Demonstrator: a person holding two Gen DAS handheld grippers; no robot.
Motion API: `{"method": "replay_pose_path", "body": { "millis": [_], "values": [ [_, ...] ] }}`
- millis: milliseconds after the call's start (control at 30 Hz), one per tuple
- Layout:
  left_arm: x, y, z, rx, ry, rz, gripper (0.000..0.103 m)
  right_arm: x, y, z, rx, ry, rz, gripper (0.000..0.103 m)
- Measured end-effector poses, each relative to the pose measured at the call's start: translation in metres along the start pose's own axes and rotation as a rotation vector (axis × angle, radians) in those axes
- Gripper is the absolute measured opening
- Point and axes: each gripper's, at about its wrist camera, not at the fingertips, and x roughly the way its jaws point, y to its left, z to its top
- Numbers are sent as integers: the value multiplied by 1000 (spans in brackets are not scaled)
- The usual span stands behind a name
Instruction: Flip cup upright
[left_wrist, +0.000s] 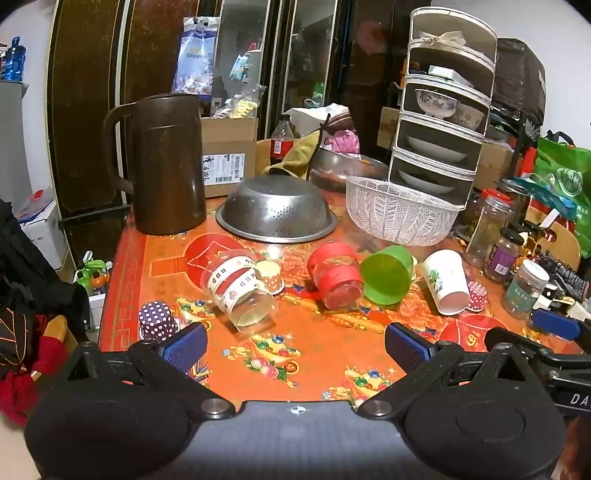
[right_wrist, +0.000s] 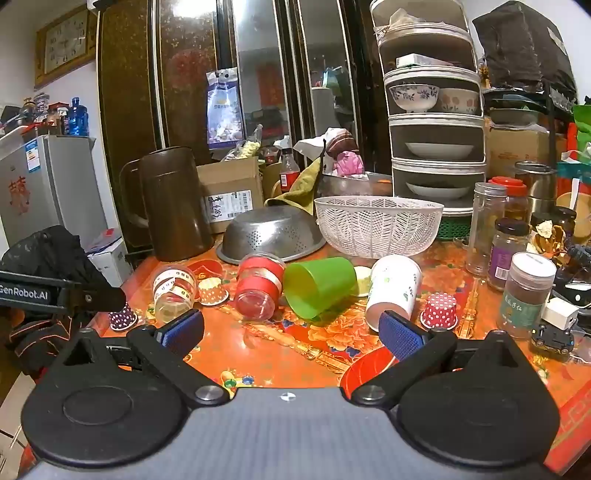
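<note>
Task thing: four cups lie on their sides in a row across the middle of the table; which one is meant cannot be told from the task sentence.
Clear banded cup: on its side at the left of the row; long axis runs from far-left to near-right, one end toward the left gripper.
Red banded cup: on its side next along; long axis runs from far to near, one end facing the camera.
Green plastic cup: on its side, touching or just beside the red one; in the right wrist view its open mouth faces near-left.
White paper cup: on its side at the right; its base faces near-right, its mouth away.
Progress: none of the four stands upright, so the flip appears not yet begun; reach, grasp and turning all remain.
Left gripper: fingers spread wide, holding nothing, near the clear cup but apart from it.
Right gripper: fingers likewise spread and empty, facing the green and white cups.
Small paper cupcake liners: scattered among the cups.
Behind: an overturned steel colander, a white plastic basket, a brown jug.
</note>
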Motion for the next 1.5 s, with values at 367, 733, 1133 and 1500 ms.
{"method": "replay_pose_path", "body": {
  "millis": [367,733,1133,1500],
  "values": [
    [4,-4,-2,4,44,12,103,-2,0,-1,1,4,8,102],
    [6,-4,-3,4,56,10,103,0,-1,1,1,6,15,102],
    [8,-3,-5,-1,63,4,103,1,-2,1,2,8,19,102],
    [7,-3,-5,-1,64,6,103,2,-3,0,5,15,20,102]
  ]
}}
